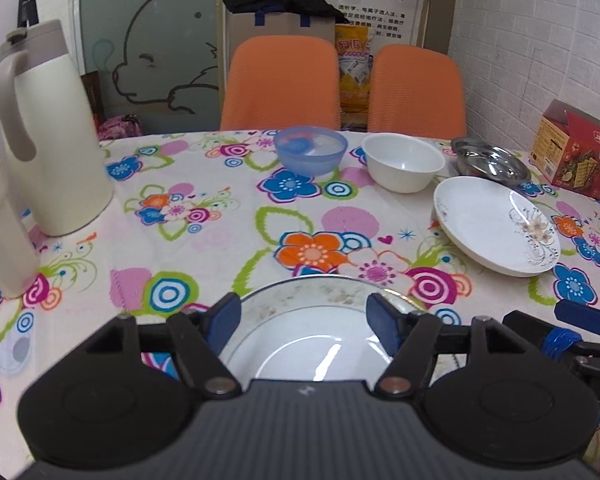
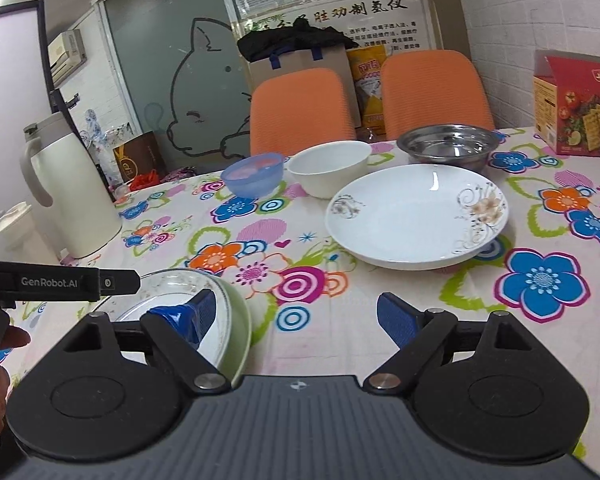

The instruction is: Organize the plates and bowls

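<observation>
A pale green-rimmed plate (image 1: pixel 300 344) lies at the table's near edge; it also shows in the right wrist view (image 2: pixel 236 308). My left gripper (image 1: pixel 302 320) is open just above it, fingers apart over its rim. My right gripper (image 2: pixel 296 316) is open to the plate's right, its left finger over the plate's edge. A white flower-patterned plate (image 2: pixel 412 216) lies ahead, also in the left wrist view (image 1: pixel 496 228). Behind stand a blue plastic bowl (image 1: pixel 310 150), a white bowl (image 1: pixel 402 162) and a steel bowl (image 1: pixel 488 160).
A cream thermos jug (image 1: pixel 48 132) and a white container (image 1: pixel 0 232) stand at the left. A red cracker box (image 2: pixel 580 108) stands at the back right. Two orange chairs (image 1: pixel 280 84) are behind the floral tablecloth (image 1: pixel 220 240).
</observation>
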{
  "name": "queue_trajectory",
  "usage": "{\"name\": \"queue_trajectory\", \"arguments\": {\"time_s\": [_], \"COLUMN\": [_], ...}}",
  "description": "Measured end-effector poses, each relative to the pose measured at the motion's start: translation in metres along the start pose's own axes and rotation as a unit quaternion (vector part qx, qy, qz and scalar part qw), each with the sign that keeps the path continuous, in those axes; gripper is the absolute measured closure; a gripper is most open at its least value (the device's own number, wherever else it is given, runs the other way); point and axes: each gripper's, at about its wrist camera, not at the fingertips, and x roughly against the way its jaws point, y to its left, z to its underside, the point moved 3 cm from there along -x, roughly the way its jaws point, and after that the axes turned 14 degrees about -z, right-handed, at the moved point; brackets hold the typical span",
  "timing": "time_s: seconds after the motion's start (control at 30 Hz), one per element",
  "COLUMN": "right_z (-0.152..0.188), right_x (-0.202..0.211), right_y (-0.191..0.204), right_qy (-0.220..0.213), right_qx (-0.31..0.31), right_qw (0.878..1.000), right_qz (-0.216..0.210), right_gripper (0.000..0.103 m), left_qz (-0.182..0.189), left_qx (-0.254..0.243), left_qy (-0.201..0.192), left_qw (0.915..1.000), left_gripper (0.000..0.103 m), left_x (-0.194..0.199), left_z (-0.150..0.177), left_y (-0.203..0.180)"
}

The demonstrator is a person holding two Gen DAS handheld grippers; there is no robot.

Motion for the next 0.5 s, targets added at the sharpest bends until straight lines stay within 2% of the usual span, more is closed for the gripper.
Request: {"name": "queue_trajectory", "arguments": {"time_s": [0.23, 0.5], "right_z": [-0.004, -0.005], "right_x": [0.016, 0.017], "right_y": [-0.03, -0.067], "right_qy": [-0.01, -0.008], "right_qx": [-0.023, -0.056], "right_qw": [1.0, 0.998], "right_qz": [0.017, 0.026], "right_gripper": [0.028, 0.028], "left_qz": [0.017, 0.016], "left_qx": [-0.021, -0.041], "left_qy": [-0.005, 0.003], "left_qw": [0.9996, 0.999], "left_gripper": [0.033, 0.033], "left_x": [0.002, -0.01], "left_z": [-0.013, -0.024], "left_y": [-0.039, -0.069]}}
